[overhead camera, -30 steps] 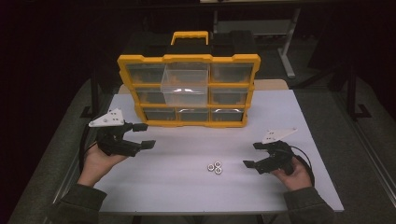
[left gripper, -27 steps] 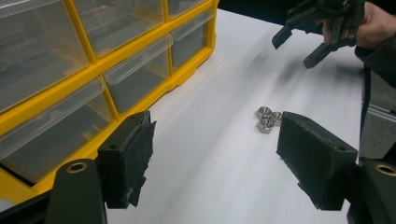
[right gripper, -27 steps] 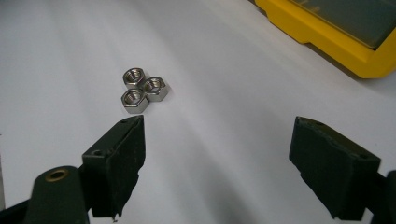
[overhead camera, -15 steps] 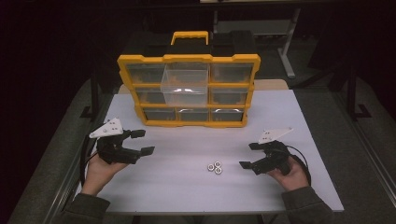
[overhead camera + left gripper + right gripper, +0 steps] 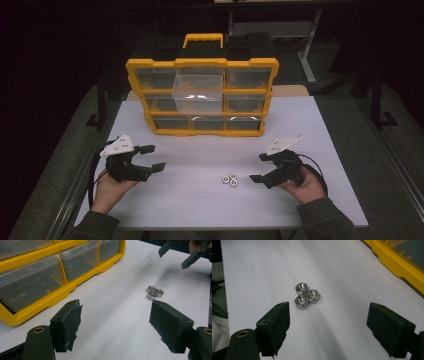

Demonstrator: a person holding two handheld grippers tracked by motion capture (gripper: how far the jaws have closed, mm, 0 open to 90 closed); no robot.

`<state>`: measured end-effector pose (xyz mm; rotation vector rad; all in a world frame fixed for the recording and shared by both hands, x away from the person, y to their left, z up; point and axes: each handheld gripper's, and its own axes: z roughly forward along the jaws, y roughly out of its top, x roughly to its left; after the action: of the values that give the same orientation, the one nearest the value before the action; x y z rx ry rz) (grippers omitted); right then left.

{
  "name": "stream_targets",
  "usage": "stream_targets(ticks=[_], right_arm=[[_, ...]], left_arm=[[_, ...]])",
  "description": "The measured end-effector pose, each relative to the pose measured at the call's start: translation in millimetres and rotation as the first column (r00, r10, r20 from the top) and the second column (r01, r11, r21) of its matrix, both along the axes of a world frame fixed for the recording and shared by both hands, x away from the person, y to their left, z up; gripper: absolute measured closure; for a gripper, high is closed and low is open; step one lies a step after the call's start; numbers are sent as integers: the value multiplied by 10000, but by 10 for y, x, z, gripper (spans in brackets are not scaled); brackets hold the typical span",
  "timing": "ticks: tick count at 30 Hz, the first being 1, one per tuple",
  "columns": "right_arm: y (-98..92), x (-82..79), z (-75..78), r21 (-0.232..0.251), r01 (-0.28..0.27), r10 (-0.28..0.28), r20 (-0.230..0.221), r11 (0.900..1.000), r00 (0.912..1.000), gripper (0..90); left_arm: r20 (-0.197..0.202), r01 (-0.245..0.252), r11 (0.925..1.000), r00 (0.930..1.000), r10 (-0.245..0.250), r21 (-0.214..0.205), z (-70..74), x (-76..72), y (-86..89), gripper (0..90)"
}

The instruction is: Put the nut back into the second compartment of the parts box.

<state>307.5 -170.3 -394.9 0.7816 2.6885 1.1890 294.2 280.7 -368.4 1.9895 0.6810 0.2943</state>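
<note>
Now the left gripper (image 5: pixel 152 158) sits lower than a second ago, jaws wide, empty; right gripper (image 5: pixel 260 168), agape and empty, nears the nuts (image 5: pixel 230 179) — pickup imminent.

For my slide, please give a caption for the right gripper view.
Open tongs face three steel nuts on a white table.

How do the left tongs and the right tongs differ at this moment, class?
The right tongs sit close beside the three nuts; the left tongs sit farther off. The left tongs lie nearer the yellow organizer than the right tongs. Both stand open and empty above the white table.
</note>
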Motion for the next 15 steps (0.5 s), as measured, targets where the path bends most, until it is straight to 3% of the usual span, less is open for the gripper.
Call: stream_targets(ticks=[7, 15], right_arm=[[64, 90, 44, 116, -246, 246, -52, 9996, 9997, 213], [291, 205, 6, -70, -560, 558, -230, 9984, 9982, 280]], left_arm=[[83, -157, 9998, 9998, 158, -113, -70, -33, 30, 249], [23, -217, 9995, 9998, 218, -214, -98, -38, 44, 238]])
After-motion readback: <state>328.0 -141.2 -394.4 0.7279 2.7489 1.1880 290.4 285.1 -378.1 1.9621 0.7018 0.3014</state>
